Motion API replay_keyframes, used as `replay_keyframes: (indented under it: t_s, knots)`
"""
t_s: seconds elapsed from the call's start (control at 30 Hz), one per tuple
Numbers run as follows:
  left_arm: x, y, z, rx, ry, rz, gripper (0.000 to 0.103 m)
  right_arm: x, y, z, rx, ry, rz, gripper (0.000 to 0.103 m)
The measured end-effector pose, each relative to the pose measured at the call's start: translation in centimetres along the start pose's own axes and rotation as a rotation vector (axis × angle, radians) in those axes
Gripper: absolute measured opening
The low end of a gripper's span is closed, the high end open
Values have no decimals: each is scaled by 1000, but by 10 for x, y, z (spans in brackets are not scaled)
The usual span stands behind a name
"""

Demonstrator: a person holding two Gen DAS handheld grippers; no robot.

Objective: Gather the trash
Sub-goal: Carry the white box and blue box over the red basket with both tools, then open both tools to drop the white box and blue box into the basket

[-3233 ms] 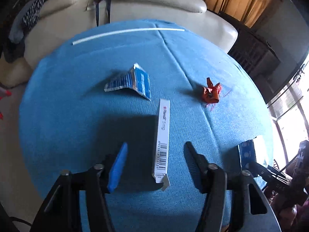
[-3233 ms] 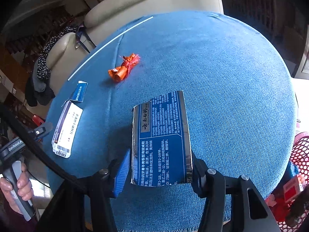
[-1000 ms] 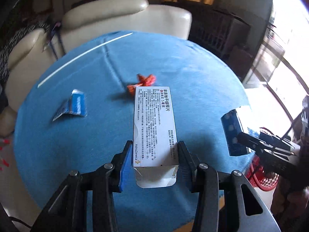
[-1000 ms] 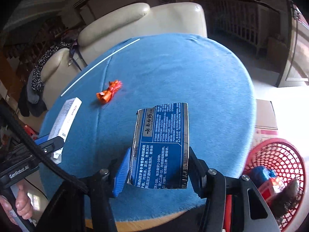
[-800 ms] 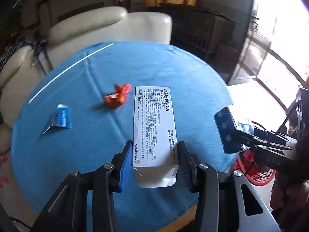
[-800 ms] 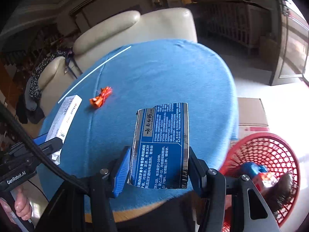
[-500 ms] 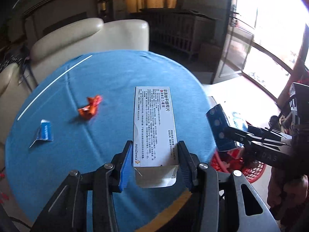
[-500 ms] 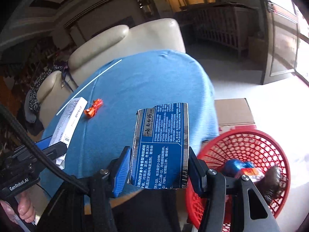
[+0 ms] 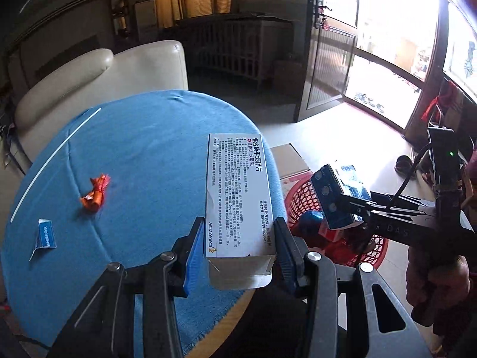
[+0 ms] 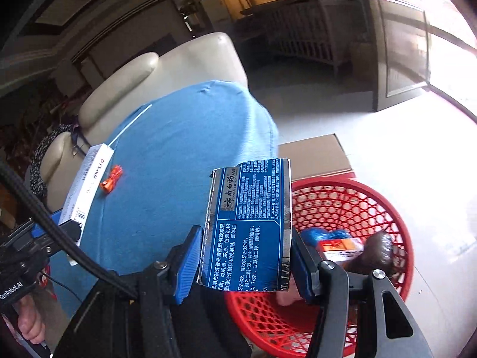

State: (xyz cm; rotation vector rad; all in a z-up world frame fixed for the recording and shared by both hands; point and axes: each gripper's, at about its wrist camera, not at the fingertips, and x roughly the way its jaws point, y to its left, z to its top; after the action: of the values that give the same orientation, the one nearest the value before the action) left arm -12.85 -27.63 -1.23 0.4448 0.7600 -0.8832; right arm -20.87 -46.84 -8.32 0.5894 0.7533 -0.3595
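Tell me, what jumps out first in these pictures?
Two boxes held up in the tongs: a white medicine box in the left tongs, and a dark blue box in the right tongs. Just beyond the blue round table, a bright red basket sits on the floor with trash already inside.
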Motion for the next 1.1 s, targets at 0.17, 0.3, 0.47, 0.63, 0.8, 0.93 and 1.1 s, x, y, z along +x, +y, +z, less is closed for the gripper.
replay_keyframes:
  t_s: [0.17, 0.3, 0.47, 0.63, 0.8, 0.93, 1.1]
  knots:
    - [3, -12, 12, 49, -8, -23, 47, -12, -17, 3, 31, -31, -24, 58]
    - [5, -21, 25, 82, -22, -56, 47, -22, -28, 7, 55, -56, -41, 58]
    - [8, -32, 34, 117, -32, -81, 47, -32, -38, 11, 79, -82, -64, 58]
    - [17, -43, 31, 149, -11, -104, 47, -35, -47, 13, 104, -86, -79, 58]
    - [27, -55, 24, 169, 17, -131, 47, -35, -55, 13, 124, -78, -89, 58]
    - [32, -58, 23, 176, 34, -139, 47, -31, -61, 14, 151, -67, -91, 59]
    - [39, -61, 24, 172, 61, -151, 47, -27, -66, 11, 172, -50, -88, 59]
